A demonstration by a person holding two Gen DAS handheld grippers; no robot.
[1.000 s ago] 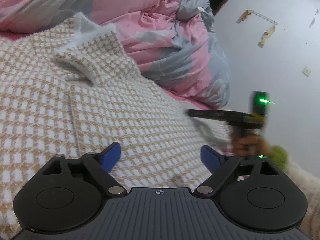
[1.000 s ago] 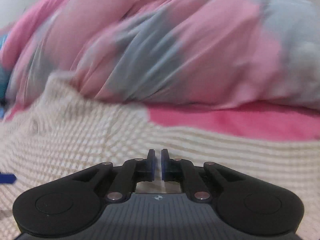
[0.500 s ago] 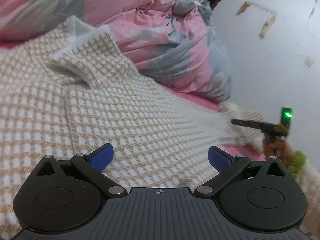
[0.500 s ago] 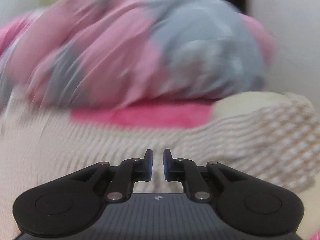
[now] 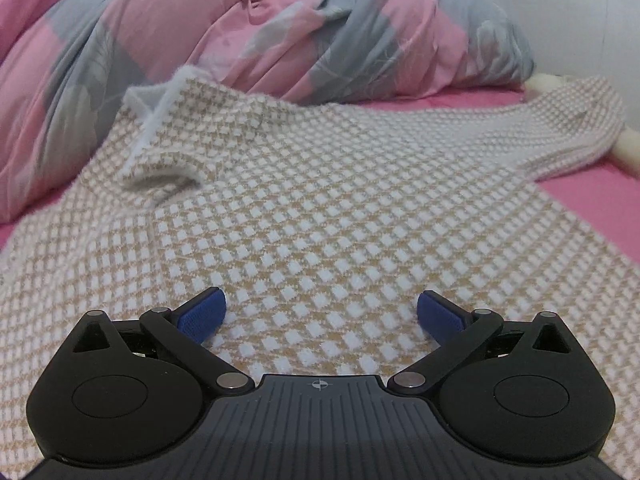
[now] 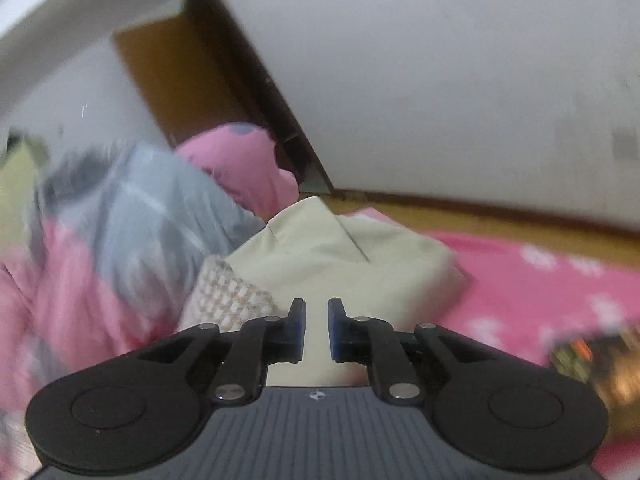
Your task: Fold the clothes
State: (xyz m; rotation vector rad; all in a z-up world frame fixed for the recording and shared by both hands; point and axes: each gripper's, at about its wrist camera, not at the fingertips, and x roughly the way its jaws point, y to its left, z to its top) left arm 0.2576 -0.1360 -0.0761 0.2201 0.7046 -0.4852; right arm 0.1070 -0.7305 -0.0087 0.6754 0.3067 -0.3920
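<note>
Sweater (image 5: 320, 200) cut off at left edge, duvet (image 6: 120, 240) blurred, lower-right clutter (brownish) unreadable — sleeve end hidden.

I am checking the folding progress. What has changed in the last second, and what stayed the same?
The right gripper swung away from the checked sweater toward a cream pillow; its jaws have just been opening a little, with nothing between them. The sweater's sleeve now lies stretched out to the right. The left gripper opened slightly wider and turned. The sweater stays on the bed beside the pink-grey duvet.
</note>
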